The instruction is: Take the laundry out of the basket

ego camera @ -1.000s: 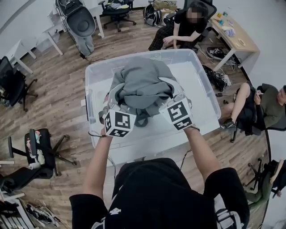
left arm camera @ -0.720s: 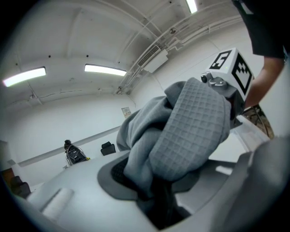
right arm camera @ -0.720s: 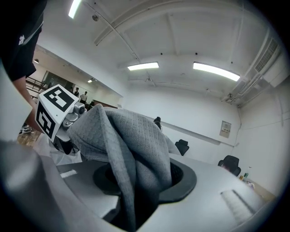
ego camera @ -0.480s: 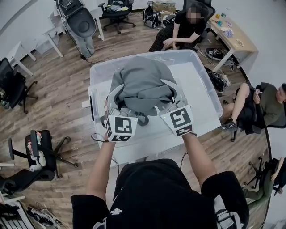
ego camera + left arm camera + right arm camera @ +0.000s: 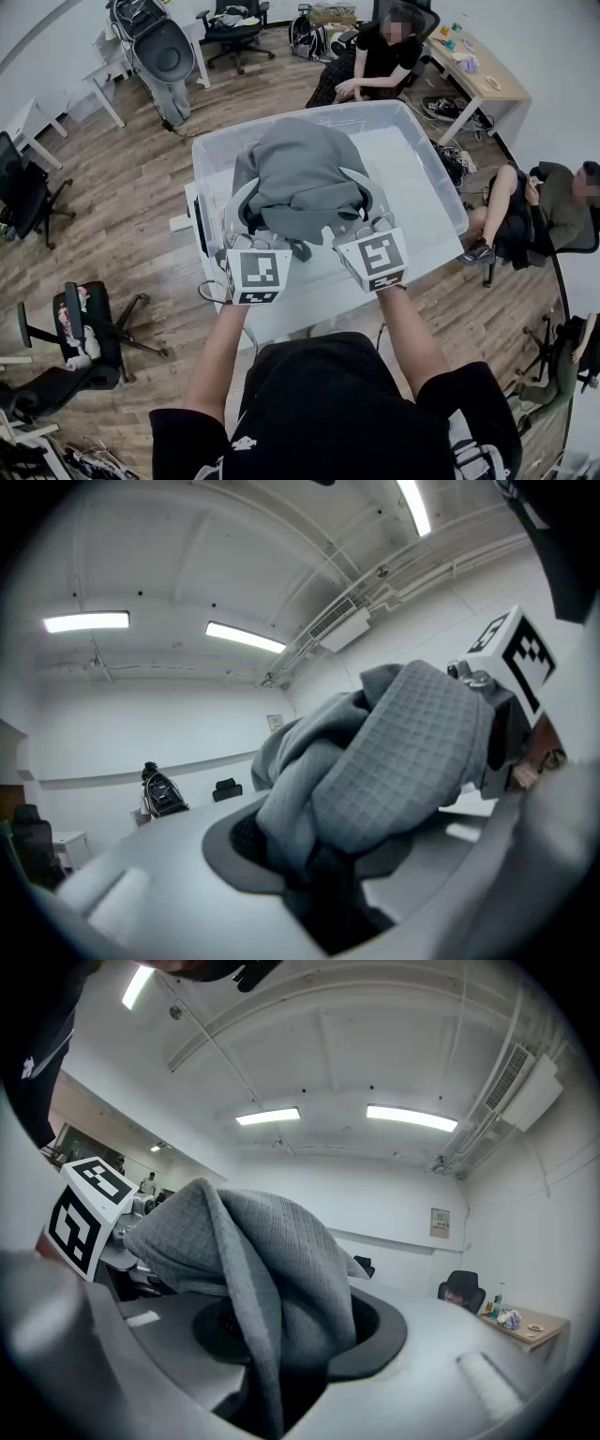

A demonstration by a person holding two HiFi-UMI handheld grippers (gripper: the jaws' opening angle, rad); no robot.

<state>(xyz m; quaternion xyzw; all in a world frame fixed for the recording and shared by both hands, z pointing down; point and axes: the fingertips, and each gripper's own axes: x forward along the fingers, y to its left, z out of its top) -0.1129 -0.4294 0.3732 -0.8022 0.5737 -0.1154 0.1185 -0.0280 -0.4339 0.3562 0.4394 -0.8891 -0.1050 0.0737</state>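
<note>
A grey waffle-knit garment (image 5: 302,178) hangs bunched above the clear plastic bin (image 5: 427,183) that serves as the basket. My left gripper (image 5: 246,225) is shut on the garment's left side, my right gripper (image 5: 368,217) on its right side. In the left gripper view the grey cloth (image 5: 384,780) fills the gap between the jaws of the left gripper (image 5: 328,892), with the other gripper's marker cube (image 5: 511,653) behind it. The right gripper view shows the cloth (image 5: 272,1279) pinched in the right gripper (image 5: 281,1377). The garment hides the bin's bottom under it.
The bin stands on a white table (image 5: 309,305) on a wooden floor. One person sits at the back (image 5: 380,56), another at the right (image 5: 548,211). A desk (image 5: 483,70) stands back right; office chairs (image 5: 84,328) stand at left.
Both grippers have drawn a little toward me with the garment still held between them. The garment keeps its bunched shape over the bin.
</note>
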